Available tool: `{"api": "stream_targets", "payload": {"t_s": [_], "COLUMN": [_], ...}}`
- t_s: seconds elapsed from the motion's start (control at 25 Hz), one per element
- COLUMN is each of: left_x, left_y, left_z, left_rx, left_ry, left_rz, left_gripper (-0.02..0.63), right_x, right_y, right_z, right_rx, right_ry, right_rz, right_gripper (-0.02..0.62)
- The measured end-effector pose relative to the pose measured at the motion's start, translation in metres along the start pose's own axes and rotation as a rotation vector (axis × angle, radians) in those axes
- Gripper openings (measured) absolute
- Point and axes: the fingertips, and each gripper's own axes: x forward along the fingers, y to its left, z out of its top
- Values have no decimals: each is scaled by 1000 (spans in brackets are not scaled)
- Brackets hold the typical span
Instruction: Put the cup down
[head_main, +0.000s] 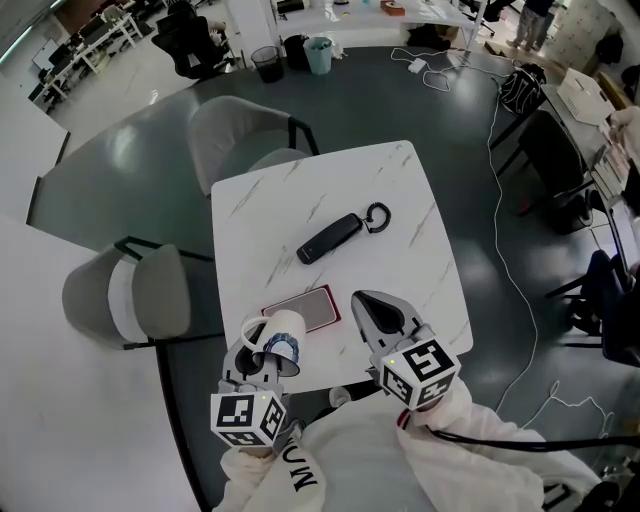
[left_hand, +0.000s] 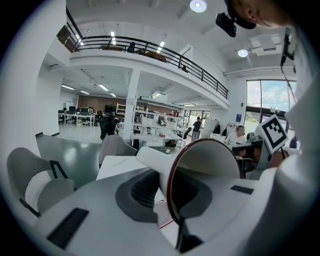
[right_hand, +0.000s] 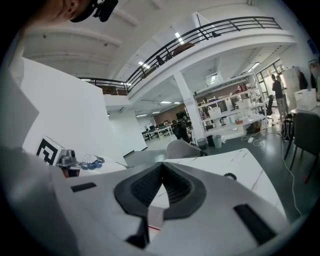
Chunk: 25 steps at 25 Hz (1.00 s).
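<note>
My left gripper (head_main: 262, 358) is shut on the wall of a white paper cup (head_main: 275, 335) with a blue pattern. It holds the cup tilted over the near left corner of the white marble table (head_main: 300, 190). In the left gripper view the cup (left_hand: 210, 165) fills the space by the jaws, its open mouth turned toward the camera and its rim pinched at my left gripper (left_hand: 167, 175). My right gripper (head_main: 366, 300) hovers over the table's near edge to the right of the cup, shut with nothing in it. In the right gripper view the tips of my right gripper (right_hand: 161, 167) meet.
A dark flat device with a red edge (head_main: 305, 308) lies just beyond the cup. A black remote-like object with a ring (head_main: 335, 237) sits mid-table. Two grey chairs (head_main: 240, 140) (head_main: 130, 295) stand at the far and left sides. Cables cross the floor on the right.
</note>
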Motion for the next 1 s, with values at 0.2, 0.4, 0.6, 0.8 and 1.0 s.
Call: {"api": "stream_targets", "payload": {"t_s": [0.2,0.4,0.6,0.8,1.0], "left_x": [23,46,65,89,109], "left_y": [2,6,8,13,18], "left_z": [-13,-31,-46,-69,-92], "left_rx": [9,7,24,52,61], "left_ry": [78,165,231,304,386], "left_rz": [-4,-17,-22,-18,-20], "left_gripper": [43,43,43,43,43], "right_x": [9,15,17,20,25], "right_y": [-13,-26,-38,-48,-59], "right_z": [-5,-9,-13,-18,-22], "right_rx": [17,33,54,69,84], "right_ry": [21,35,49,63,76], "right_rz": [-5,-16,-33,-44,-54], "right_gripper": [5,5,5,5,5]}}
